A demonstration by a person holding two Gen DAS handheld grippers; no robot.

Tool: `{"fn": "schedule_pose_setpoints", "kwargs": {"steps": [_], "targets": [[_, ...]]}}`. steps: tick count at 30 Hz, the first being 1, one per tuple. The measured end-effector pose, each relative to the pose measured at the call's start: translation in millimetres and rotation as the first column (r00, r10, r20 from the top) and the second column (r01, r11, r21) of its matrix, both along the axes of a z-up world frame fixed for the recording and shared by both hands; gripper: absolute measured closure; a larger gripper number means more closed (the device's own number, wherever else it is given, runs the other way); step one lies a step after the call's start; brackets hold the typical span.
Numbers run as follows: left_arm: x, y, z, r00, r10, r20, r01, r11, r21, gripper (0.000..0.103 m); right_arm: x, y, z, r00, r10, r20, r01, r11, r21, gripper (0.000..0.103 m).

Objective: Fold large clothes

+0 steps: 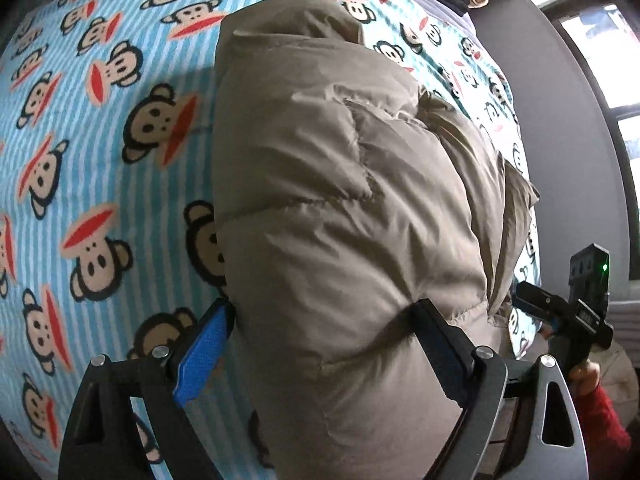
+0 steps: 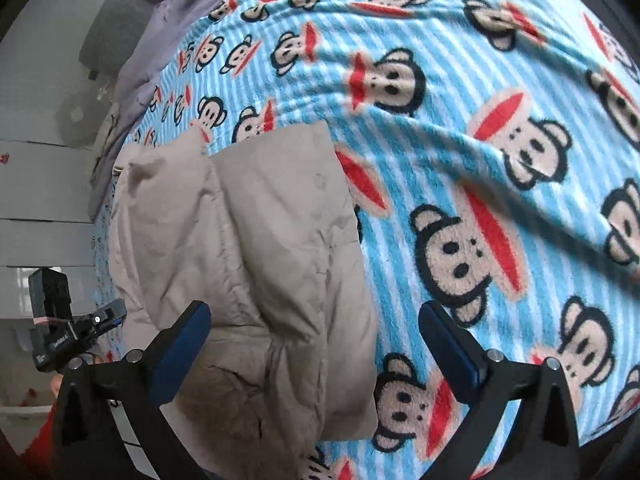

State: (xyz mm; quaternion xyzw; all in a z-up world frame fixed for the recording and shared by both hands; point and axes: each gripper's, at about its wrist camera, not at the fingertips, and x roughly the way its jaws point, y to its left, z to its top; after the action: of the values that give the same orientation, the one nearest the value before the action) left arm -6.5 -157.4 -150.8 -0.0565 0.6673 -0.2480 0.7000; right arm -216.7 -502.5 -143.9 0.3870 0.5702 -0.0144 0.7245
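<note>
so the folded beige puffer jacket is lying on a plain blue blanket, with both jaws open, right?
Not plain: the blanket is blue-and-white striped with cartoon monkey faces, as the right wrist view shows. The folded beige puffer jacket does lie on it, with the left gripper and right gripper jaws open.

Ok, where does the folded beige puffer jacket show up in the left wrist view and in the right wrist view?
Left wrist view: the beige puffer jacket fills the middle, running from the upper centre down between the left tongs.
Right wrist view: the jacket lies left of centre, its near end behind the left finger of the open right tongs.
Shared landmark: the blue striped monkey blanket under it.
</note>
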Motion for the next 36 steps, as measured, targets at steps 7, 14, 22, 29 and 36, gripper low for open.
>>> {"fn": "schedule_pose_setpoints", "kwargs": {"steps": [7, 14, 22, 29, 36], "targets": [[-2, -7, 5, 0.999, -0.028, 0.044, 0.026, 0.999, 0.042, 0.0, 11, 2, -12, 1.0, 0.027, 0.004, -0.027, 0.998, 0.061, 0.0], [-2, -7, 5, 0.996, -0.048, 0.069, 0.044, 0.998, 0.052, 0.0, 22, 1, -29, 0.998, 0.049, -0.037, -0.046, 0.995, 0.085, 0.0], [19, 25, -14, 0.995, -0.003, -0.104, -0.015, 0.984, -0.177, 0.0, 32, -3, -35, 0.995, 0.089, -0.046, -0.082, 0.988, 0.134, 0.0], [29, 43, -31, 0.985, 0.004, -0.172, -0.05, 0.962, -0.267, 0.0, 38, -9, -38, 0.995, 0.103, -0.007, -0.099, 0.973, 0.21, 0.0], [32, 30, -65, 0.974, -0.03, -0.224, -0.036, 0.958, -0.284, 0.0, 59, -2, -62, 0.989, 0.145, -0.001, -0.138, 0.944, 0.301, 0.0]]}}
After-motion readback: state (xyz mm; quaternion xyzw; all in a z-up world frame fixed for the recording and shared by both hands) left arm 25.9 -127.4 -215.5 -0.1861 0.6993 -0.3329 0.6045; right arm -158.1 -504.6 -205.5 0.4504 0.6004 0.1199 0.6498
